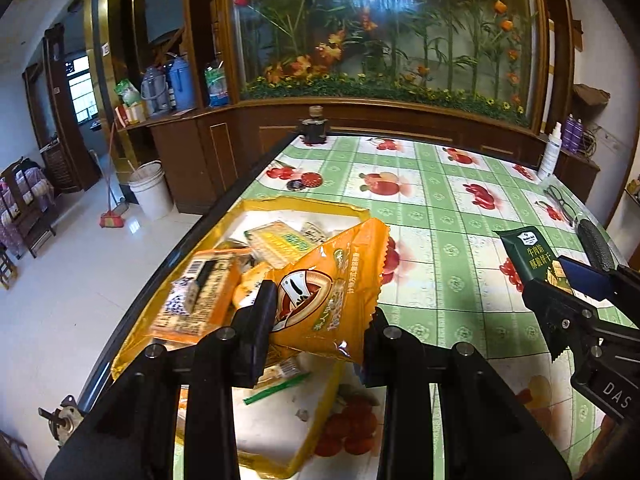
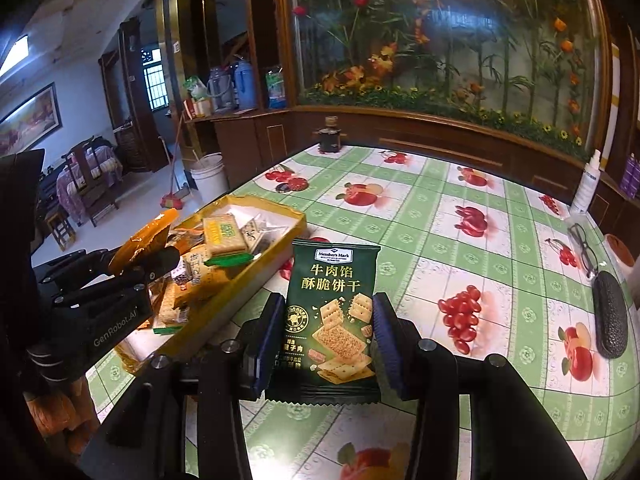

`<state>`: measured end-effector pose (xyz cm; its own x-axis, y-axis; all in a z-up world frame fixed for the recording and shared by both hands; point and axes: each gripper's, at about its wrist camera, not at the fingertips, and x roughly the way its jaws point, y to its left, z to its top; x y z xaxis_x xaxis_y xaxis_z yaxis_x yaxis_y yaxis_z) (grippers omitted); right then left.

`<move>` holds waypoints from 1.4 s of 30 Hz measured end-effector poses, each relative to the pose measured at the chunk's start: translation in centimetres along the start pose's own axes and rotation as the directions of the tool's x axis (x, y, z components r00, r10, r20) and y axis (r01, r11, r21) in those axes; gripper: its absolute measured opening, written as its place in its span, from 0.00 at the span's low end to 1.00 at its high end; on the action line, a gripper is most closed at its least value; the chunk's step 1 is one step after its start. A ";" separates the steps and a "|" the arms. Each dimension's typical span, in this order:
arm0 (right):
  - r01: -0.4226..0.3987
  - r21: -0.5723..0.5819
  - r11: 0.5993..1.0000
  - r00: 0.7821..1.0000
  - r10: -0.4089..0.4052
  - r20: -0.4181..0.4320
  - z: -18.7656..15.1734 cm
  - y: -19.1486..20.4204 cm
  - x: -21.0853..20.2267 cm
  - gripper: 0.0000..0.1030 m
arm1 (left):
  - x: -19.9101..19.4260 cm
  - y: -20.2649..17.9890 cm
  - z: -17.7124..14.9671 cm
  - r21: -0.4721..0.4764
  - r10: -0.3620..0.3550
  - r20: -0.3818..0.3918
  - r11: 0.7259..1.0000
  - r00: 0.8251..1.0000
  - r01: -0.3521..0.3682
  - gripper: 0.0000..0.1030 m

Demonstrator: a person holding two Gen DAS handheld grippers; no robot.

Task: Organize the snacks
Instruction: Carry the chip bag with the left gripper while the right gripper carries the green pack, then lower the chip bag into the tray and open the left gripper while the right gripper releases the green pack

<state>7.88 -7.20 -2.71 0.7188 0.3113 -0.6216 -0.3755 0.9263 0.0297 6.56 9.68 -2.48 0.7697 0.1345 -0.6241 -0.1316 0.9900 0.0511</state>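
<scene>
We see broad open room across the middle of the counter (image 2: 460, 248), on its green fruit-print cloth. Along the left edge the yellow tray (image 2: 280, 248), heaped with snack packets, blocks low passage. The left tool (image 1: 316, 312), its jaws closed on an orange packet (image 1: 328, 292), hangs over that tray; the right tool (image 2: 326, 344), clamping a green cracker packet (image 2: 332, 312), sits just beside the tray's right wall. Glasses (image 2: 580, 248), a dark case (image 2: 610, 316) and a white spray bottle (image 2: 586, 184) line the right edge; a dark jar (image 2: 330, 136) stands at the far edge.
</scene>
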 end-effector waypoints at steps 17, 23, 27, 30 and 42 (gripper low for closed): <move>-0.112 -0.064 0.992 0.994 0.111 -0.011 1.4 5.3 1.7 0.44 | 0.1 4.8 -0.7 -0.071 0.068 0.006 0.995 0.998 -0.067 0.30; -0.171 -0.063 0.983 0.985 0.169 -0.036 1.8 7.0 3.3 0.44 | 0.2 6.5 -1.0 -0.096 0.090 0.001 0.991 0.996 -0.089 0.30; -0.210 -0.058 0.976 0.977 0.206 -0.056 2.1 8.0 4.8 0.44 | 0.8 7.7 -1.1 -0.113 0.105 -0.014 0.988 0.994 -0.106 0.30; -0.230 -0.055 0.972 0.972 0.227 -0.064 2.8 8.7 6.0 0.44 | 1.4 8.6 -1.2 -0.123 0.112 -0.030 0.986 0.993 -0.115 0.30; -0.268 -0.030 0.963 0.960 0.264 -0.091 6.5 10.5 11.6 0.44 | 3.9 11.4 -1.1 -0.149 0.131 -0.093 0.978 0.987 -0.144 0.30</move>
<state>16.06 7.52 -4.56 0.5376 0.5243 -0.6604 -0.5717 0.8024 0.1716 7.35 21.46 -5.20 0.6846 0.2586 -0.6815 -0.3328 0.9427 0.0234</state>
